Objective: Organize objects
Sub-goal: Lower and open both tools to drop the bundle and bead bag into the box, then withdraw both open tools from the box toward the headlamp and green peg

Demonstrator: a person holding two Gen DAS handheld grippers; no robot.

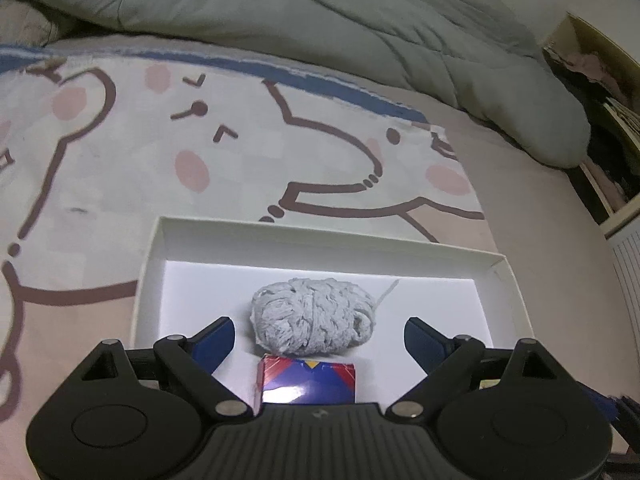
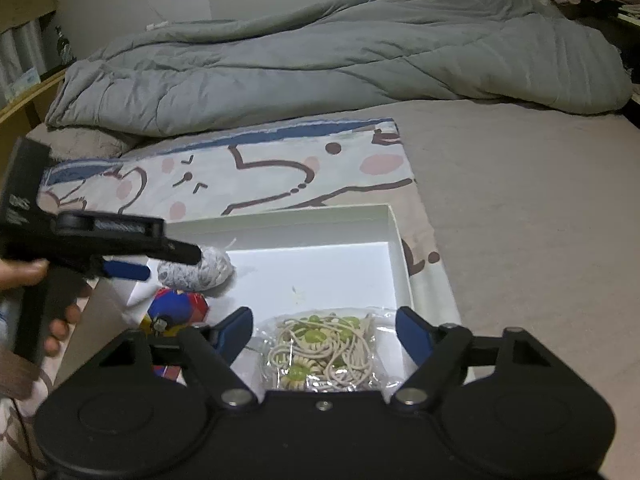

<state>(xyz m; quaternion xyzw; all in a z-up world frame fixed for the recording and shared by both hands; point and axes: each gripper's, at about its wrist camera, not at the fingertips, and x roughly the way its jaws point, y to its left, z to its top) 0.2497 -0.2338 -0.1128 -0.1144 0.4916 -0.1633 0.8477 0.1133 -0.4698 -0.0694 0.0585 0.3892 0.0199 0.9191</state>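
Both grippers hang over a white box that sits on a bed. Around the box, at 12 o'clock, lies a bear-print cloth, and past it a big gray blanket. A shelf stands at 2 o'clock in the left view.

Inside the box, a gray ball of yarn lies right in front of the left gripper. A little red and blue box touches the yarn at 6 o'clock. A clear bag of cord and green beads lies between the blue fingers of the right gripper, lower down.

The left gripper's blue fingers are spread wide and hold nothing. The right gripper is wide open too, holding nothing. A hand at 9 o'clock holds the left tool.
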